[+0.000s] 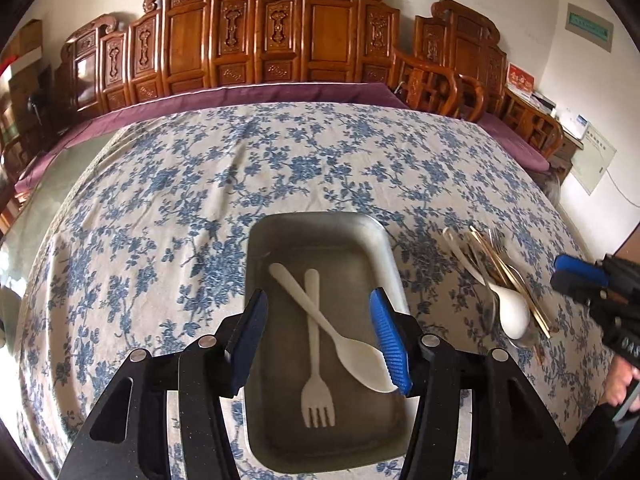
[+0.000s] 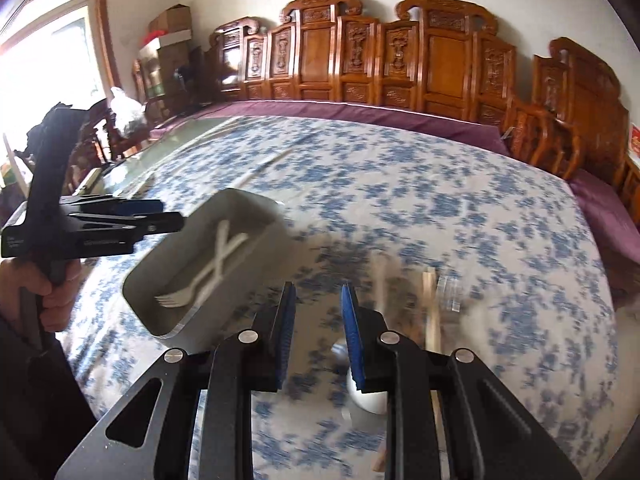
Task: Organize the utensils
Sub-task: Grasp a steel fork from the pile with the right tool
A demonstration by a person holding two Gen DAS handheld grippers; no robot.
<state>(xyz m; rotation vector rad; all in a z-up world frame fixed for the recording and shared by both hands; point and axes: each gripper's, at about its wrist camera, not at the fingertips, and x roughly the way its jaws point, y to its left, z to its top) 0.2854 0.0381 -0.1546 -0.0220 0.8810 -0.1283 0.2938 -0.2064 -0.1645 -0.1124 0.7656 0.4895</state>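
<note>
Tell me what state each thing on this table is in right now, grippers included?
Tray: upright, holds two utensils.
Fork: flat in tray, under the spoon.
Spoon: flat in tray, crossing the fork.
Pile: loose utensils on the cloth, right of tray, unsorted.
Left gripper: open, empty, above tray.
Right gripper: open, narrow gap, empty, above the pile.
Cloth: spread, slightly wrinkled.

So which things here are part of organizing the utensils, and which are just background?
Part of the job:
- metal tray
- white spoon and white fork, crossed inside the tray
- loose pile of utensils on the tablecloth beside the tray
- left gripper, open above the tray
- right gripper, open, nothing between its pads

Just lying about:
- floral tablecloth
- carved wooden chairs
- cardboard boxes
</note>
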